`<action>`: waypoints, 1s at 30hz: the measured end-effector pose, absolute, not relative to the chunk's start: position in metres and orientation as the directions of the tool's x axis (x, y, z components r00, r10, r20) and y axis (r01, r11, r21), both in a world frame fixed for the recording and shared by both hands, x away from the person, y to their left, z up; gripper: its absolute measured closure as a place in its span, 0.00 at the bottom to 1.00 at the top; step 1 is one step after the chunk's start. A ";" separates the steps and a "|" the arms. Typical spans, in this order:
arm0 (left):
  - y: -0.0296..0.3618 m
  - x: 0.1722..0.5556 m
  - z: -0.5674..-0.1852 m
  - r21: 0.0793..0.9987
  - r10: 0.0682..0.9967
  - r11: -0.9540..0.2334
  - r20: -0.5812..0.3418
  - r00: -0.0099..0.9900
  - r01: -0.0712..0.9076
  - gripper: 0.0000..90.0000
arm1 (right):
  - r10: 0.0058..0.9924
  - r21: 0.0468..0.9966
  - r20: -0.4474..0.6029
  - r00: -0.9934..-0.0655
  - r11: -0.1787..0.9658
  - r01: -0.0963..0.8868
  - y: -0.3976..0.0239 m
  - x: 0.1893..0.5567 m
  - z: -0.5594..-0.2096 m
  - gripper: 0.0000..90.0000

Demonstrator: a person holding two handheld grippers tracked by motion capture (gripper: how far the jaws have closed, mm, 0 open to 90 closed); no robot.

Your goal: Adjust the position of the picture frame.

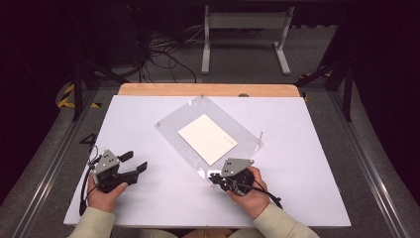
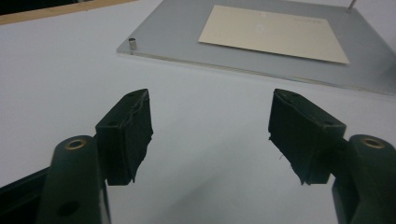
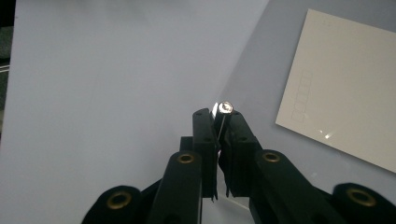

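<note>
So the right gripper (image 3: 219,119) has its two black jaws pressed together on a small shiny metal pin (image 3: 226,107) that stands at the near corner of the clear rectangular acrylic plate (image 3: 261,84). In the right gripper view the round silver head of the pin pokes out right at the jaw tips, with the pads squeezed against its sides. From the high view that gripper (image 1: 214,177) sits at the near edge of the plate (image 1: 173,121), hand wrapped around it from below.

The plate lies flat and turned at an angle in the middle of the white table (image 1: 297,163), with a cream rectangular sheet of paper (image 1: 207,138) sandwiched in it. Another thin metal pin (image 1: 260,138) sticks up at the plate's right corner, and the left gripper view catches a short one (image 2: 132,44) at another corner.

The left gripper (image 1: 134,162) is well apart from all that, resting on the bare table at the left, jaws spread wide with nothing between them
</note>
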State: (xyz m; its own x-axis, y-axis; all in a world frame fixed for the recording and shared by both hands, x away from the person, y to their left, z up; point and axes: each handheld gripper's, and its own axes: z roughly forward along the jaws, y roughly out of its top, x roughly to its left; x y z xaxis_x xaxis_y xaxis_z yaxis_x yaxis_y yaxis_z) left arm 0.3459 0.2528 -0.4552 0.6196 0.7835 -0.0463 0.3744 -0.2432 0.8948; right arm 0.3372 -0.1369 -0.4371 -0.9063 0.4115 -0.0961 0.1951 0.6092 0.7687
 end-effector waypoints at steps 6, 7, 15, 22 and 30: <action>0.244 0.350 -0.453 0.893 0.775 -0.256 -0.040 0.630 0.371 0.42 | 0.486 0.777 -0.094 -0.869 0.581 0.241 -0.173 0.325 -0.421 0.93; 0.242 0.351 -0.451 0.892 0.773 -0.264 -0.032 0.634 0.368 0.42 | 0.497 0.777 -0.097 -0.863 0.580 0.246 -0.182 0.322 -0.419 0.93; 0.210 0.359 -0.440 0.871 0.734 -0.327 -0.010 0.680 0.366 0.47 | 0.627 0.769 -0.094 -0.773 0.539 0.343 -0.250 0.300 -0.419 0.93; 0.181 0.377 -0.437 0.832 0.706 -0.381 -0.019 0.708 0.403 0.51 | 0.672 0.756 -0.069 -0.737 0.518 0.401 -0.275 0.296 -0.428 0.94; 0.146 0.414 -0.445 0.801 0.682 -0.434 -0.007 0.731 0.412 0.59 | 0.673 0.780 -0.038 -0.738 0.482 0.400 -0.282 0.296 -0.435 0.94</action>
